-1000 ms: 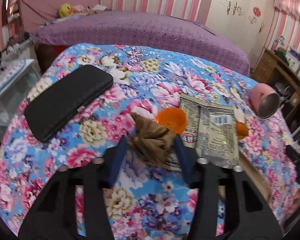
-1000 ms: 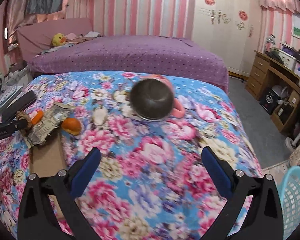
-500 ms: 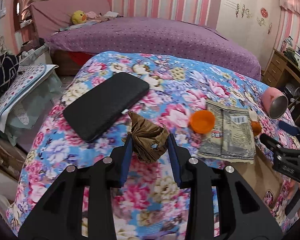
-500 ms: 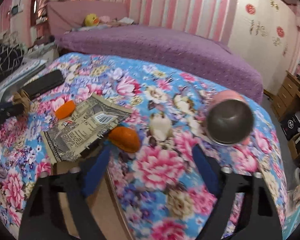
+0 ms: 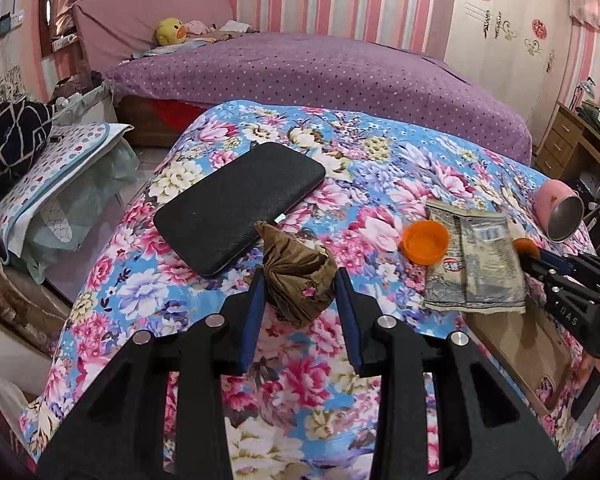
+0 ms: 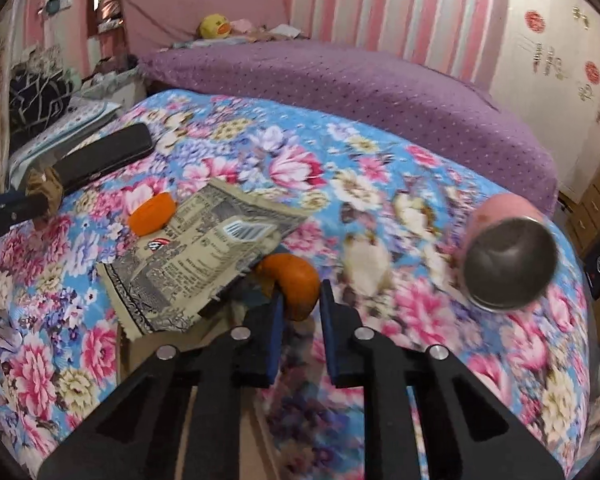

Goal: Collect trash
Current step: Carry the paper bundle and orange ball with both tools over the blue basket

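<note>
A: Your left gripper (image 5: 300, 290) is pinching the crumpled brown wrapper (image 5: 298, 280) between its fingers, near the left edge of the table (image 5: 380, 168), just beside the black case (image 5: 240, 204). Lift it straight so the loose folds don't drag the cloth

B: And the right?

A: Your right gripper (image 6: 300, 308) has its fingers drawn narrow around the orange peel (image 6: 294, 280) near the front edge, tucked against the flat snack packet (image 6: 204, 248). I can't tell whether they grip it firmly. Squeeze gently, I'd judge it soft, and pull away from the packet so that doesn't slide. The orange cap (image 5: 426, 242) and packet remain to collect
</note>
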Tool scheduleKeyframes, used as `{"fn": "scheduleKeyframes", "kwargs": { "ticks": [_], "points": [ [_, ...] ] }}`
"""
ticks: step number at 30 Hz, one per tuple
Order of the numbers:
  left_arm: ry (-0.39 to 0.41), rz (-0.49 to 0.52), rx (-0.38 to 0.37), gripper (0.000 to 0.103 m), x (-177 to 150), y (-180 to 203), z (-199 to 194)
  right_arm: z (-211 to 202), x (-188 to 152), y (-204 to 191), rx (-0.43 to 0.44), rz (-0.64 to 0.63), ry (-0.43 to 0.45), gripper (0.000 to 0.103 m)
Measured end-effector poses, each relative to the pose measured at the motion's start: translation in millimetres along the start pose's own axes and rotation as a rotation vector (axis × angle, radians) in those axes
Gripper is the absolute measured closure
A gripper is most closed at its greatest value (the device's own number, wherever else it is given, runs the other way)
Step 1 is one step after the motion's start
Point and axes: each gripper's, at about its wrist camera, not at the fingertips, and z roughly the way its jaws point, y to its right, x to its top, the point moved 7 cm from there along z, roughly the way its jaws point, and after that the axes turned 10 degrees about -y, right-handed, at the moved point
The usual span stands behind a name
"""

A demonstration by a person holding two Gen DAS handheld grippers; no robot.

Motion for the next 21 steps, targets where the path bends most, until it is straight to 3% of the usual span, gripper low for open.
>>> {"fn": "scheduleKeyframes", "kwargs": {
  "ticks": [11,17,21],
  "points": [
    [0.025,0.058,-0.054,0.07,-18,60,-27,-76,-57,56,-0.084,0.09,0.084,0.086],
    [0.067,0.153,-0.066,0.069,-34,113,-51,-123,-111,102,-0.15,0.163,0.094,0.086],
    [0.053,0.143,-0.109,0.069,-54,140,-60,-144,-144,127,-0.199,0.203,0.089,0.086]
  ]
}}
